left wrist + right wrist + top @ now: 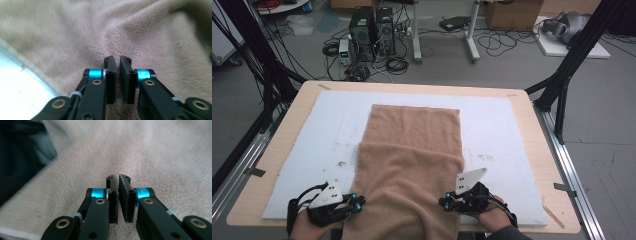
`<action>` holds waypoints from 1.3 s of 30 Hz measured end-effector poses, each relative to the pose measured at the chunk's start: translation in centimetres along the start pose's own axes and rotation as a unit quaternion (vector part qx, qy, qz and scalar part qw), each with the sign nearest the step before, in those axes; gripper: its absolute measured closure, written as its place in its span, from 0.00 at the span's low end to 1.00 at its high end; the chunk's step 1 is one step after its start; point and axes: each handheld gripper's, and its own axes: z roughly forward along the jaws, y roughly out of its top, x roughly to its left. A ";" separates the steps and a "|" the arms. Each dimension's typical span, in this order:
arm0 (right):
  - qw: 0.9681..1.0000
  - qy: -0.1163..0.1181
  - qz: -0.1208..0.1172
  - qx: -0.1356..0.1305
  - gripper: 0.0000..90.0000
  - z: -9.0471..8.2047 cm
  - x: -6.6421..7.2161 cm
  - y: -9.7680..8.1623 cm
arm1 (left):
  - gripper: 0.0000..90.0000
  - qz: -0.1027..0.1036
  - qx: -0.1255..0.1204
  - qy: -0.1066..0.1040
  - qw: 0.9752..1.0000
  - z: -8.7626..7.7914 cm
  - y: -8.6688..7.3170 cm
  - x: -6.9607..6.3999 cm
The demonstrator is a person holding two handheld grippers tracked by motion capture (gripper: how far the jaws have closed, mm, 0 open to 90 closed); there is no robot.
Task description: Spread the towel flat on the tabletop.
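We take the towel [412, 150] as our landmark — it lies along the middle of the white board [502, 130], its near end hanging over the table [532, 135] edge. We see the left gripper [358, 203] at its near left edge and the right gripper [445, 202] at its near right edge. Behind the towel, beyond the table, two computer towers [373, 32] stand on the floor.
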 end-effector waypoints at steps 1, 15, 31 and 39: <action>1.000 0.002 0.000 -0.012 0.93 -0.5 0.4 0.0 | 0.83 -0.002 -0.007 -0.003 1.000 -0.4 0.1 -0.1; 0.999 -0.035 0.018 0.028 0.95 1.1 -1.6 -1.0 | 0.95 0.000 0.027 0.018 0.999 2.0 -0.9 1.6; 1.000 0.001 -0.001 0.029 0.87 2.0 0.5 -0.6 | 0.86 0.012 0.025 0.006 1.000 1.9 -1.1 0.4; 0.999 0.023 -0.009 0.028 0.97 0.7 0.7 -1.0 | 0.96 0.004 0.029 -0.003 1.000 0.7 -1.3 -0.2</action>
